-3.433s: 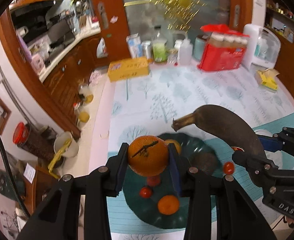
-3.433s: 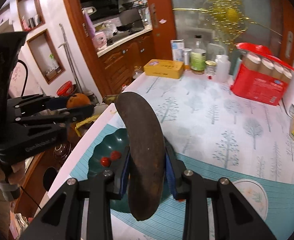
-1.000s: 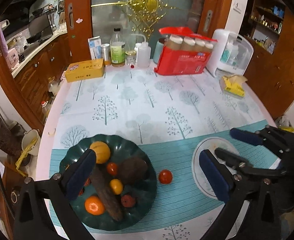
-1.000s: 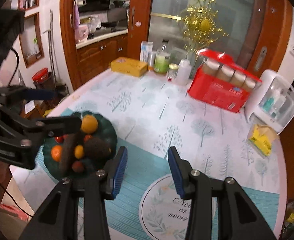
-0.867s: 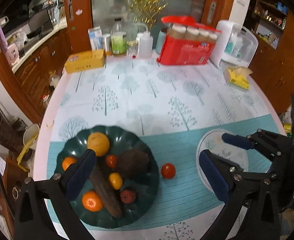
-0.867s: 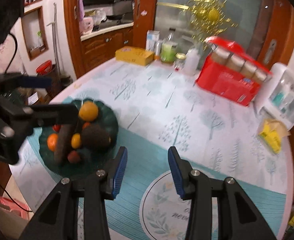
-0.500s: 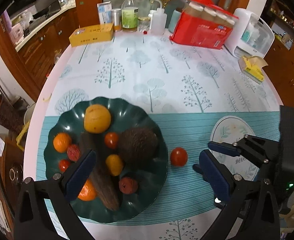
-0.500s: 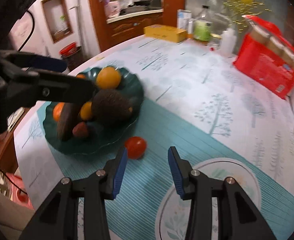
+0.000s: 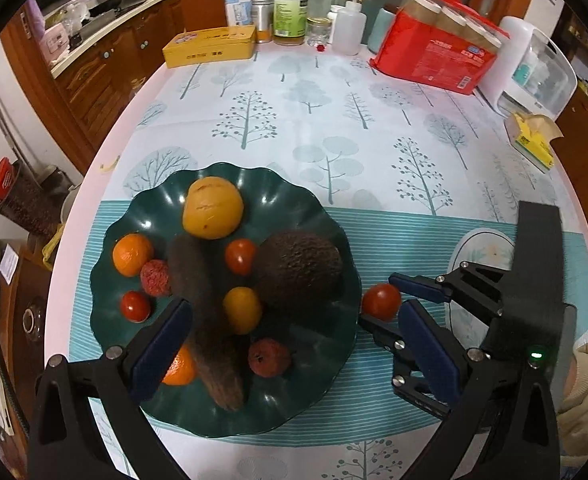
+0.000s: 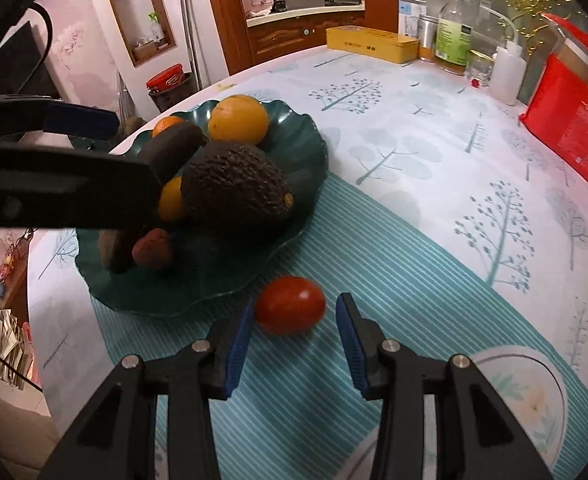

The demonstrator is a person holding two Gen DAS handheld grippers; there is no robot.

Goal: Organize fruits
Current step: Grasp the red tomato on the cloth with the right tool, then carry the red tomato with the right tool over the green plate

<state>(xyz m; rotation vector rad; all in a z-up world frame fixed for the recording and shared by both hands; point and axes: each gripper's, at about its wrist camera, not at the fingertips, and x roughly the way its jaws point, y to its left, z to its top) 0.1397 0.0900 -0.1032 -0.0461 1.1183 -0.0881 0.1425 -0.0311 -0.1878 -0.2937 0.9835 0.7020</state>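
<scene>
- Now the right gripper (image 10: 294, 320) has its blue pads apart on either side of the small, smooth, glossy red tomato (image 10: 290, 310), not clamping it.
- Closing gently and evenly should keep the round fruit from rolling or bruising.
- It lies on the striped teal surface (image 10: 393, 264), lower centre of the right wrist view, just beside the scalloped dark green plate (image 10: 309, 152).
- The left gripper (image 9: 294, 344), spread wide and empty, hangs over that plate.

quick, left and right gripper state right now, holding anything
Left gripper: open, empty, above the dark green scalloped plate.
Right gripper: open, jaws either side of the small red tomato, not gripping.
</scene>
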